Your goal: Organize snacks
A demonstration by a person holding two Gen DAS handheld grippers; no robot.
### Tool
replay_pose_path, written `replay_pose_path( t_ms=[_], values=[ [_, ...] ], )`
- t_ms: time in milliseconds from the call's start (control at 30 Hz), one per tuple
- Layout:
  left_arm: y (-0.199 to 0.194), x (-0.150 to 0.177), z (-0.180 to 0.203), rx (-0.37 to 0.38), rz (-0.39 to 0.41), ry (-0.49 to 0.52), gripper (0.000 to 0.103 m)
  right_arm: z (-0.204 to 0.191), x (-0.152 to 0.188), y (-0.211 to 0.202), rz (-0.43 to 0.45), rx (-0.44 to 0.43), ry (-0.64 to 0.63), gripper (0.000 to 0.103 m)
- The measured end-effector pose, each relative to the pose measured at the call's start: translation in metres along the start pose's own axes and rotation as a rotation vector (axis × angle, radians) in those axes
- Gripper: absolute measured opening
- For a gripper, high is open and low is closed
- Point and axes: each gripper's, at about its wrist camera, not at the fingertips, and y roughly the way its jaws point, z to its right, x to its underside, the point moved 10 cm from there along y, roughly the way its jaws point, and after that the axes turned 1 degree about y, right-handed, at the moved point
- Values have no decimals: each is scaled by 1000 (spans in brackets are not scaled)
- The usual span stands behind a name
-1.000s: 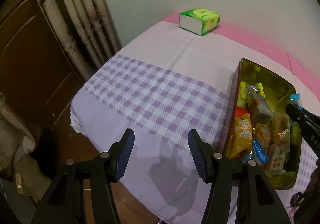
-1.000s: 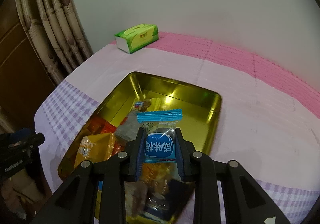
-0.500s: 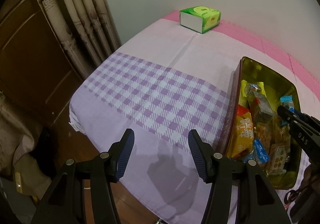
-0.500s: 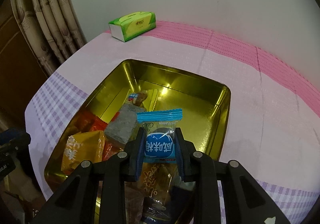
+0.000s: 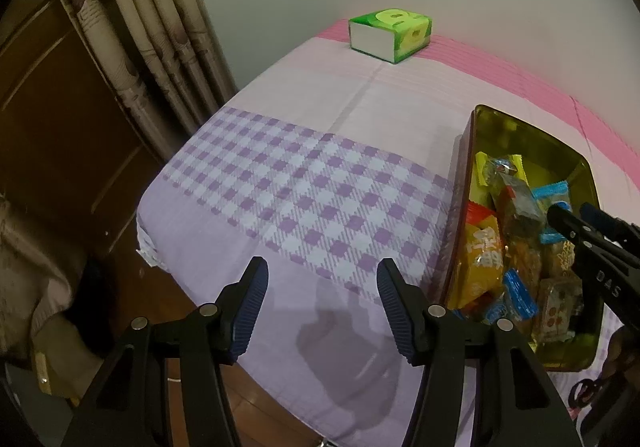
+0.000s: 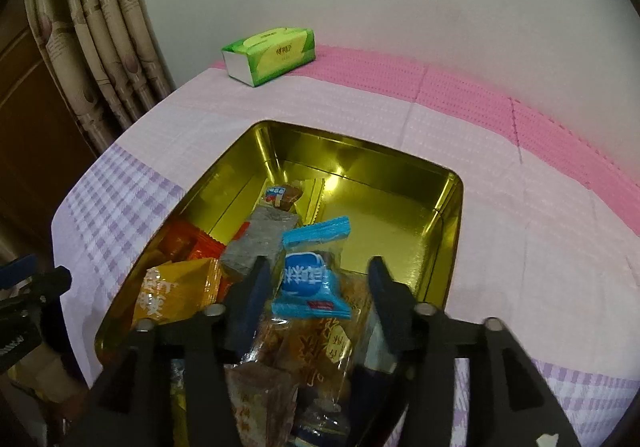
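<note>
Now my right gripper [image 6: 316,287] is opening its jaws over the gold rectangular metal tin [image 6: 452,231], and the blue-wrapped snack packet [image 6: 310,281] between them is slipping free onto the pile at the tin's six o'clock end. I reckon this is the release step. My left gripper [image 5: 320,303] hangs apart and empty over the lilac checked tablecloth [image 5: 304,191]. Next: lift clear, find another snack.

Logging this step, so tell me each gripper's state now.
Left gripper: open, empty.
Right gripper: jaws opening, blue-wrapped snack packet loose between them.
</note>
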Motion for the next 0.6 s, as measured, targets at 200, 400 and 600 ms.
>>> replay_pose_path(
  t_ms=[200, 400, 600],
  values=[
    [-1, 0, 7, 7, 3, 29, 59, -2, -2, -24, 37, 8, -2, 76],
    [-2, 1, 14, 11, 3, 62, 59, 2, 13, -56, 56, 16, 40, 92],
    [-4, 3, 20, 16, 5, 86, 59, 16, 37, -68, 40, 61, 105, 98]
  ],
)
